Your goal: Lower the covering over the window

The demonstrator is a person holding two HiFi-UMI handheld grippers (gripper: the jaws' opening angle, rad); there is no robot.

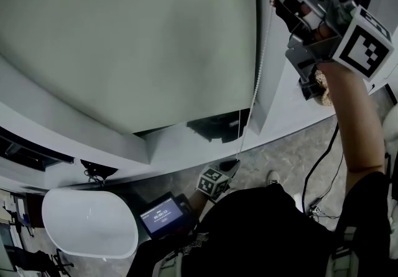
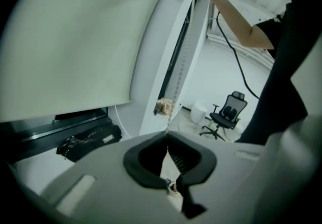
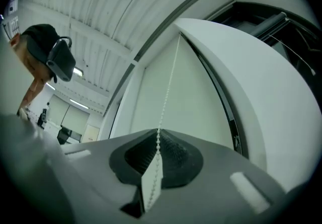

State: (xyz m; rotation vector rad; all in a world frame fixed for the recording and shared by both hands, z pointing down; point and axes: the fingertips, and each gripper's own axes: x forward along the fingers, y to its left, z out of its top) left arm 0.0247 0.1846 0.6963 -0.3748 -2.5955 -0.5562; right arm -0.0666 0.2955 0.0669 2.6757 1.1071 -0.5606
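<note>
- Pale grey-green fabric roller blind (image 1: 124,39) covers most of the window. A dark strip of glass (image 1: 214,126) shows just under its hem.
- Just beside the blind's right edge, a thin white bead chain (image 1: 260,64) hangs along the white window frame (image 1: 280,107).
- High beside the blind's right edge, the right gripper (image 1: 280,2) has its jaws pinched together on the chain.
- Below the blind's hem, the left gripper (image 1: 231,165) has its jaws closed tight on the same chain, lower down.
- Well apart from the blind stands a black office chair (image 2: 229,112).
</note>
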